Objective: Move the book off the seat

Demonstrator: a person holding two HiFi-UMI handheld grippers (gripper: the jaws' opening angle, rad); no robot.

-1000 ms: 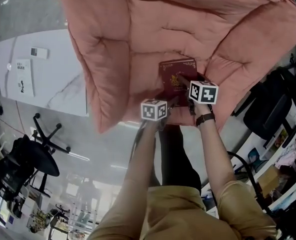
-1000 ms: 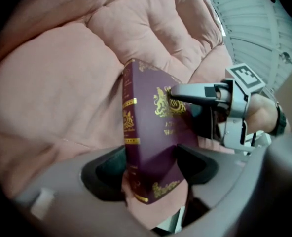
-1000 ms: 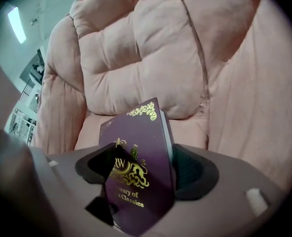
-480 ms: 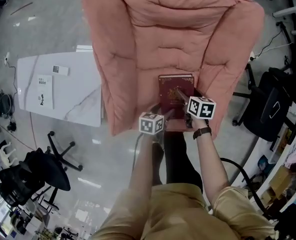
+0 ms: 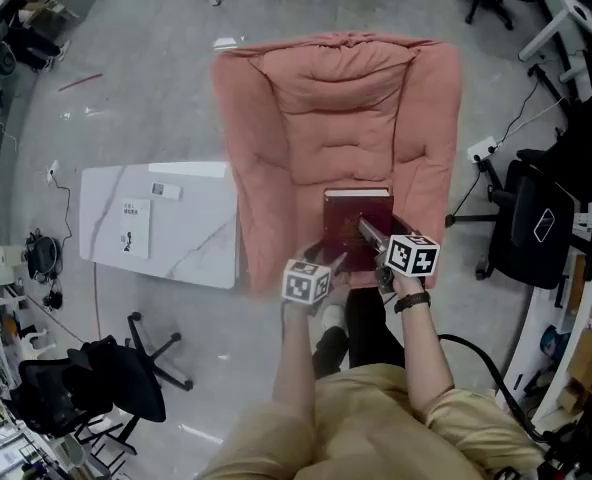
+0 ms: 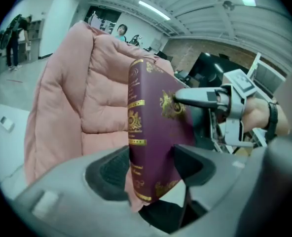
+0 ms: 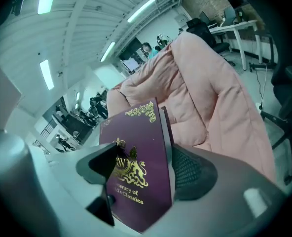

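We have lifted the book (image 5: 357, 218) off the seat (image 5: 311, 183), its length pointing away from us, its near end pinched by the left gripper (image 5: 331, 264), jaws just tightened, and the right gripper (image 5: 369, 233).

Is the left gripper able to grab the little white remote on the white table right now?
Probably not: the left gripper has just been closing its fingers on the maroon hardback book. Otherwise nothing blocks the small white remote.

Grey floor (image 5: 146, 88), white table (image 5: 196, 240), black office chairs (image 5: 86, 383).
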